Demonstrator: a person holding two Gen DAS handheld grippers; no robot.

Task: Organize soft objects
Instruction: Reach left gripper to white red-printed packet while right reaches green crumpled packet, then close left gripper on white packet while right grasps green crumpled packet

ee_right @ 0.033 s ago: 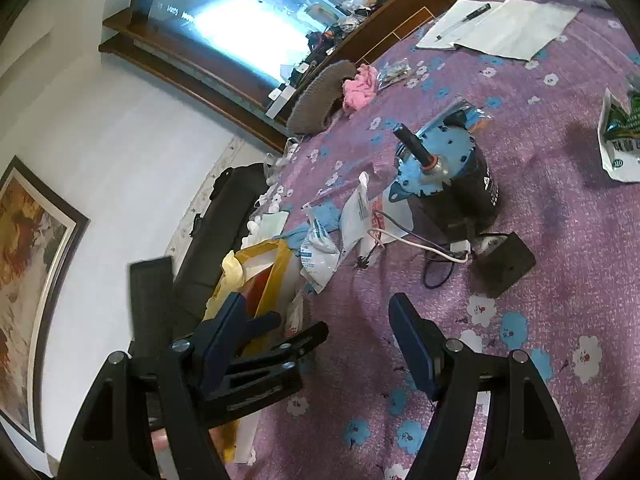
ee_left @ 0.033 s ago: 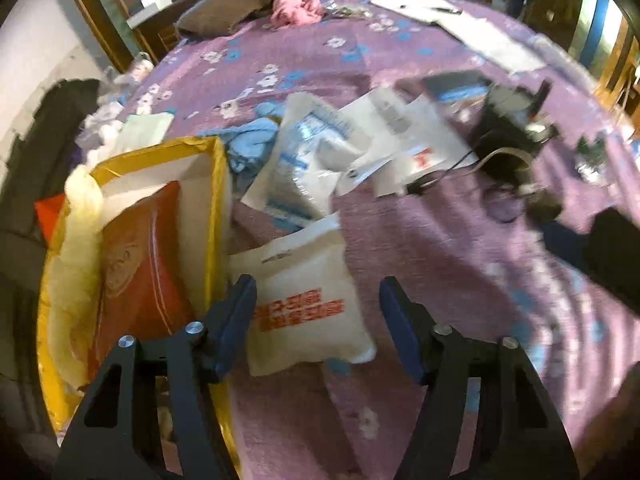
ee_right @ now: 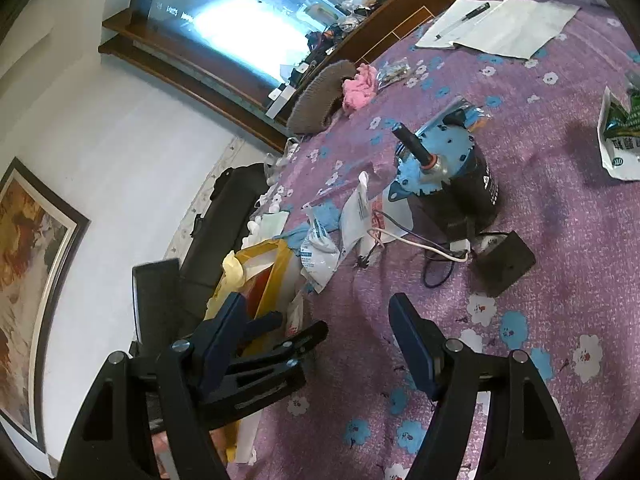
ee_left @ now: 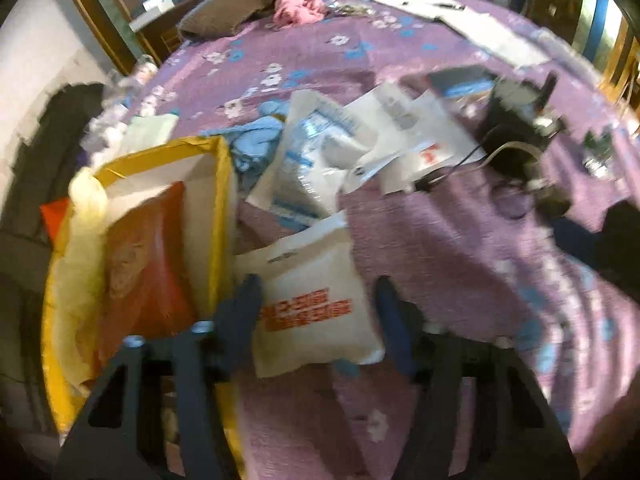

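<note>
Left gripper (ee_left: 316,312) closing around white pouch (ee_left: 312,292) beside yellow box (ee_left: 222,216), right gripper (ee_right: 316,332) open, empty

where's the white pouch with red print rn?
Left wrist view: the white pouch lies on the purple tablecloth between the left gripper fingers, just right of the yellow box.

Support surface: purple cloth (ee_right: 560,248) with white and blue flower print, covering the whole top. Lying directly on it: brown knitted item (ee_right: 320,96) and pink fabric (ee_right: 360,86) at the far edge; white papers (ee_right: 516,28) with a pen; blue-capped motor (ee_right: 444,168) with trailing wires; small black block (ee_right: 506,262); green-printed packet (ee_right: 622,136); several white plastic packets (ee_left: 304,168); white pouch with red lettering (ee_left: 316,296) just beside a yellow box (ee_left: 220,216) at the near-left edge.
</note>
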